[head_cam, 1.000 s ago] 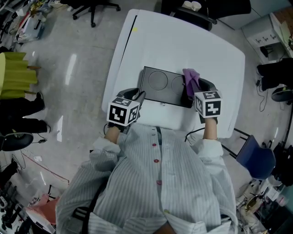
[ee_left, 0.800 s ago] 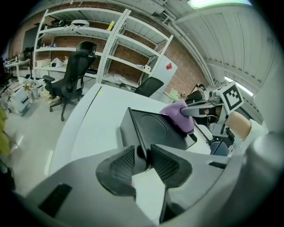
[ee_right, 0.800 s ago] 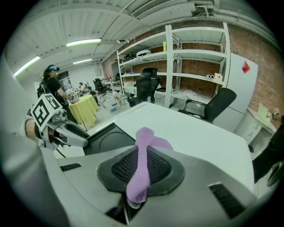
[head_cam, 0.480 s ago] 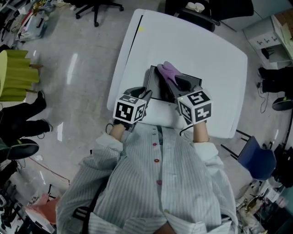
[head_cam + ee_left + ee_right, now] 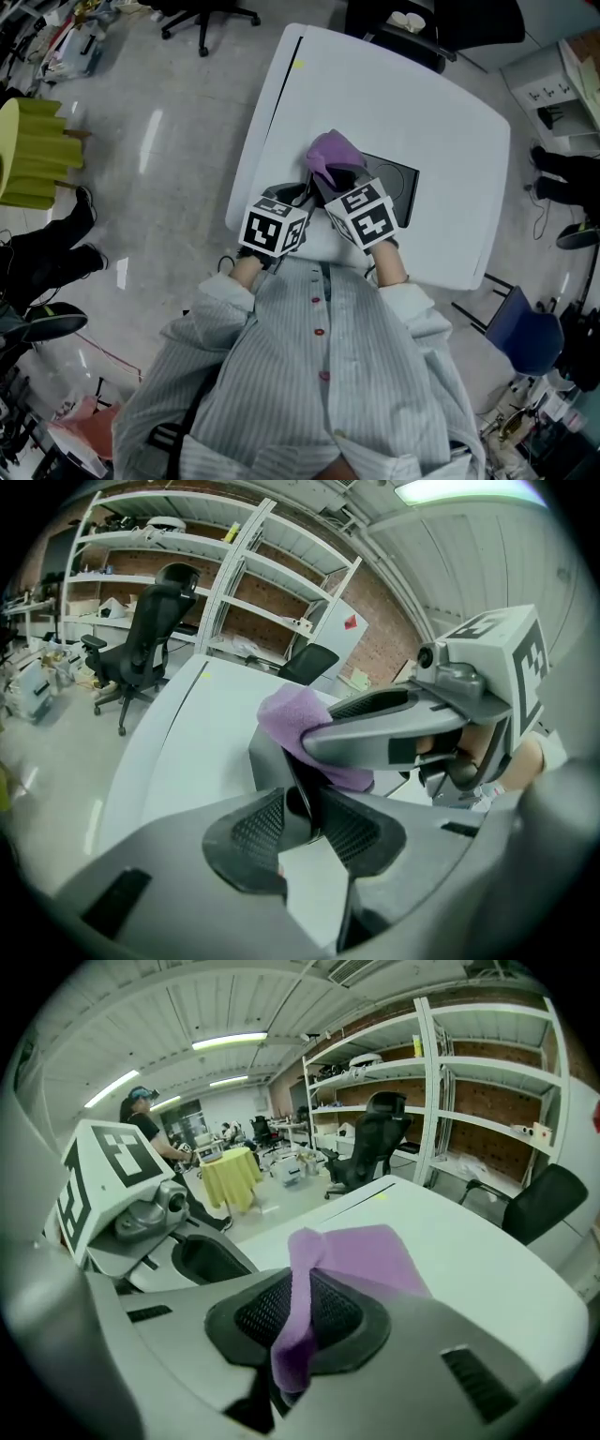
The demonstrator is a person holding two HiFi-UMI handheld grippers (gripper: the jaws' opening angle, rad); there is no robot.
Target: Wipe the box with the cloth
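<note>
A flat black box (image 5: 398, 190) lies in the middle of the white table (image 5: 394, 94). My left gripper (image 5: 300, 199) is at the box's left edge. In the left gripper view the left gripper (image 5: 305, 816) is shut on the thin black rim of the box (image 5: 269, 761). My right gripper (image 5: 334, 184) is over the left part of the box, shut on a purple cloth (image 5: 332, 153) that bulges ahead of its jaws. In the right gripper view the cloth (image 5: 352, 1260) runs down between the pads of the right gripper (image 5: 298, 1324). The box under the cloth is hidden.
Black office chairs (image 5: 211, 14) stand past the table's far edge. A yellow-green covered table (image 5: 37, 155) and a person's feet (image 5: 56, 244) are on the left. A blue chair (image 5: 525, 328) is at the right. Shelving (image 5: 216, 583) lines the far wall.
My right gripper has carried the purple cloth leftward across the box, from its right side to its left part. The left gripper has stayed on the box's left edge.
</note>
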